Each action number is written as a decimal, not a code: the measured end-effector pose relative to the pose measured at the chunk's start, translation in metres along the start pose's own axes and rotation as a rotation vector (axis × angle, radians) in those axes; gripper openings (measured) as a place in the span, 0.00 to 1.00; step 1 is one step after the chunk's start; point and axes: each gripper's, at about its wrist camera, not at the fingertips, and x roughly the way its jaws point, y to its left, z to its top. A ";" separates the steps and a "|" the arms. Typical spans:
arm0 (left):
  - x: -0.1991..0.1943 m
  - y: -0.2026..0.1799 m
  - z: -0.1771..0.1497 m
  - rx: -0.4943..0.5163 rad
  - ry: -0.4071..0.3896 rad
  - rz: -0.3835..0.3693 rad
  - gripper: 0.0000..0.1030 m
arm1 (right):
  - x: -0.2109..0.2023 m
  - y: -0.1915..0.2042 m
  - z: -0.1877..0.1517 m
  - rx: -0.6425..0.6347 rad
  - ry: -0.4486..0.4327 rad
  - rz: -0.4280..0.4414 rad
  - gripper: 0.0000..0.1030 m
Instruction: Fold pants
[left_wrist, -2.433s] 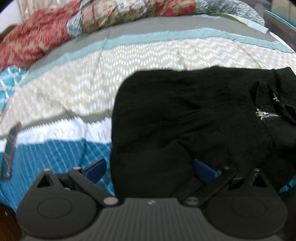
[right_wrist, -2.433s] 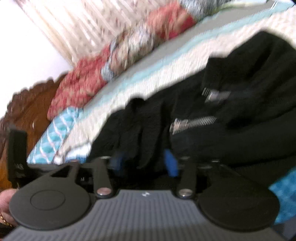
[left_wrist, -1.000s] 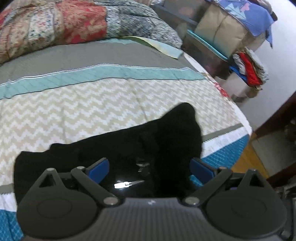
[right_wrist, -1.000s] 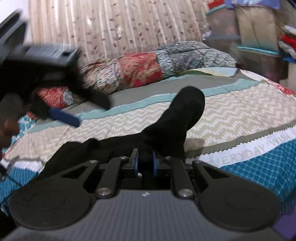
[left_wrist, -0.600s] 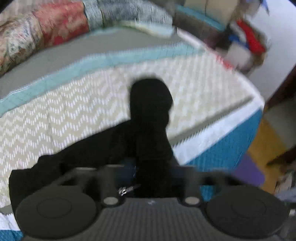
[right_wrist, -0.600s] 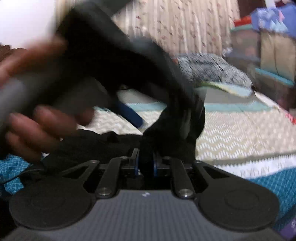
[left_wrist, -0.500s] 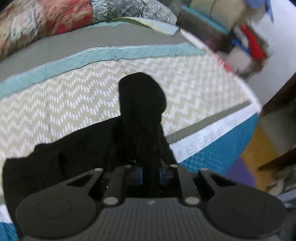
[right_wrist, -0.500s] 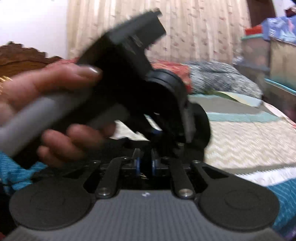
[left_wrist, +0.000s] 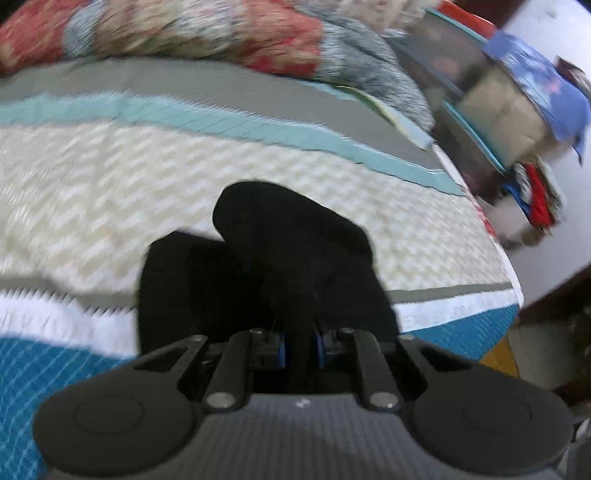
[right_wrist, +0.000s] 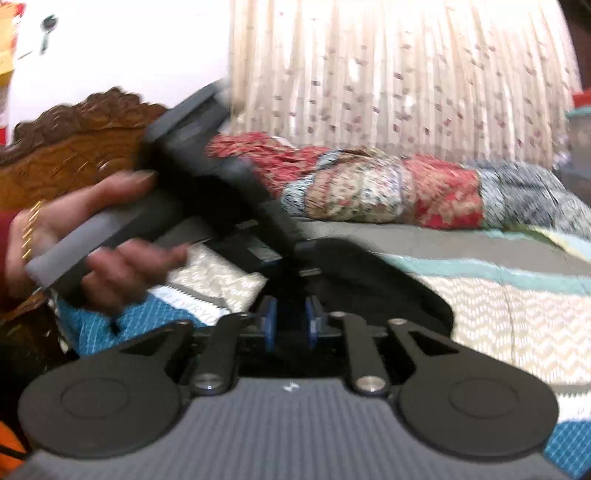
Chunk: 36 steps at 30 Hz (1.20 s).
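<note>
The left gripper (left_wrist: 298, 349) is clamped on a pinch of the black pants (left_wrist: 280, 258), where a second ago its blue pads stood wide apart over the cloth. The right gripper (right_wrist: 289, 326) pinches the same garment, as it did before. The two tools have come close together: the left hand (right_wrist: 92, 251) and its handle now fill the right wrist view just beyond the fold. The pants lie bunched near the edge of the patterned bedspread (left_wrist: 92, 177), partly lifted. With both ends held, a fold looks under way.
</note>
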 end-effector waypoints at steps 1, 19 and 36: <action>0.000 0.010 -0.003 -0.029 0.001 -0.005 0.12 | 0.003 -0.004 -0.001 0.022 0.016 -0.010 0.29; 0.025 0.079 -0.036 -0.201 0.029 0.096 0.35 | 0.059 -0.004 -0.027 0.246 0.341 0.031 0.40; 0.012 0.064 -0.075 -0.071 0.028 0.252 0.63 | 0.111 0.031 -0.033 0.151 0.451 0.195 0.35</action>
